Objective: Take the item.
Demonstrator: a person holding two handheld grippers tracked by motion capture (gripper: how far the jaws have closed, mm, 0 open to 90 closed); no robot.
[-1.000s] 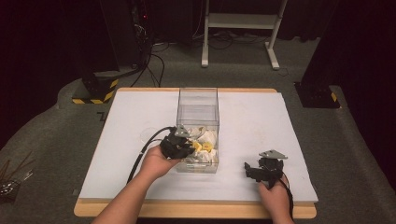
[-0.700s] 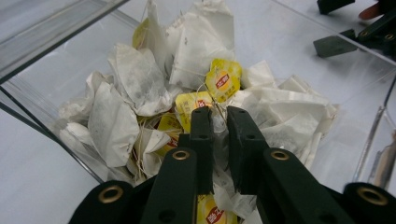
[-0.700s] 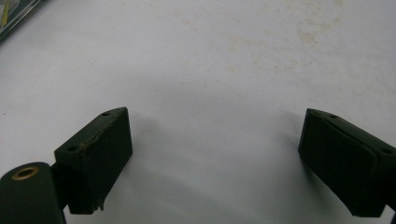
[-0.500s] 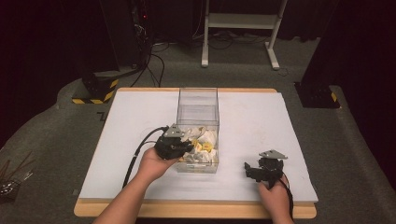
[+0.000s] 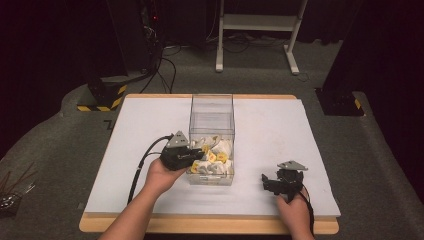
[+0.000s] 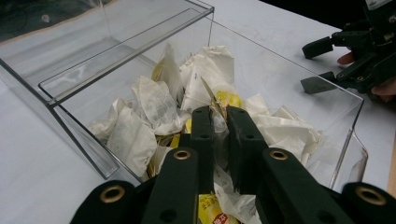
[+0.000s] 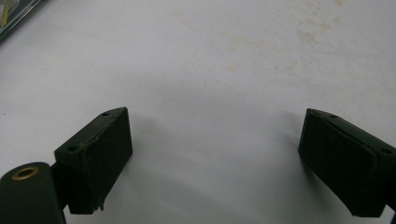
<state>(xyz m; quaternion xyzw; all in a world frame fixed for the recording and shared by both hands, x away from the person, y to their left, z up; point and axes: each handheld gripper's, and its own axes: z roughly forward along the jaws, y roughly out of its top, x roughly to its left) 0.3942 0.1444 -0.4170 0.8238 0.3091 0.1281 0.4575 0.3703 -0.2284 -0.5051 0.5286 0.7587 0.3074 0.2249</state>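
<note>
High view: clear box [image 5: 212,117] at the table's [image 5: 145,120] middle; white and yellow packets [image 5: 212,157] heaped in its near end
Left gripper [image 6: 219,126]: reaches into the box from the left; jaws pinched on a white packet [image 6: 219,135] atop the heap
Right gripper [image 7: 212,158]: near right, well apart from the box; jaws spread wide over bare tabletop, nothing between them
</note>
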